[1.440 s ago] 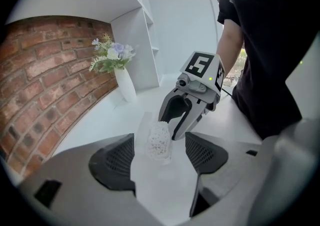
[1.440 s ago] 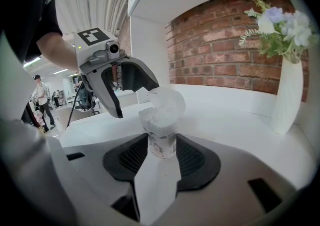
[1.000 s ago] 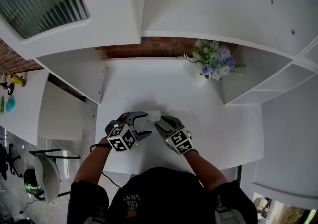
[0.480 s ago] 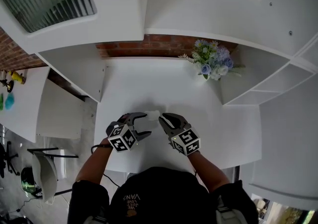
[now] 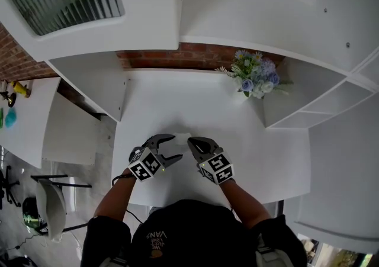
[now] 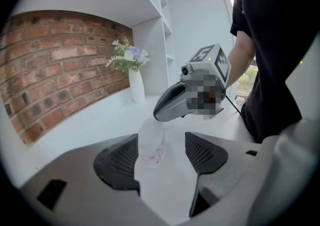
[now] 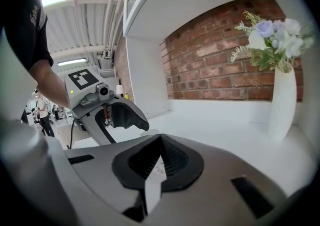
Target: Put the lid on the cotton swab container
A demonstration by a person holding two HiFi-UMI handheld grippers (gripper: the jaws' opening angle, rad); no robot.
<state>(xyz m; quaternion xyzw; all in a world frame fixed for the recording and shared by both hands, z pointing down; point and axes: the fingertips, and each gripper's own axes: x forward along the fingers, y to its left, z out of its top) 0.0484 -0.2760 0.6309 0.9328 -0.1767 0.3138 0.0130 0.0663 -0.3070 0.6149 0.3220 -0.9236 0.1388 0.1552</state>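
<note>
Nearest me, both bare forearms come up from the bottom of the head view, elbows out and wrists turned inward. The two tools point at each other in a shallow V at the front edge of the table [image 5: 177, 100].

Left gripper [image 5: 175, 146]: released. Its jaws stand apart with the container [image 6: 150, 142] upright between them. The container sits hard by one pad, with clear table showing between it and the other. It is flanked, not clamped.

Right gripper [image 6: 156, 116]: clenched, jaws brought together. Its closed nose sits right at the top of the container, as the left gripper view shows. In its own view a thin white sliver shows in the slit below the meeting pads. I cannot tell whether that is a pinched lid edge or the container seen through the gap.

Lid: I cannot make it out as a separate piece. The container's top is covered by the right nose.

Step in hand, as I judge it: the lid is being brought to or seated on the mouth, with the body not yet steadied.

Next move, in my judgement:
- Close the left jaws lightly on the body so that it cannot tip or skate.
- Keep the right nose square over the mouth and press straight down.
- A light container on a smooth top would slide under any sideways push.

Farther back the table is bare up to a vase of flowers [image 5: 254, 79] at the right rear. Behind it are a brick wall [image 5: 177, 55] and white shelves [image 5: 320, 112].
</note>
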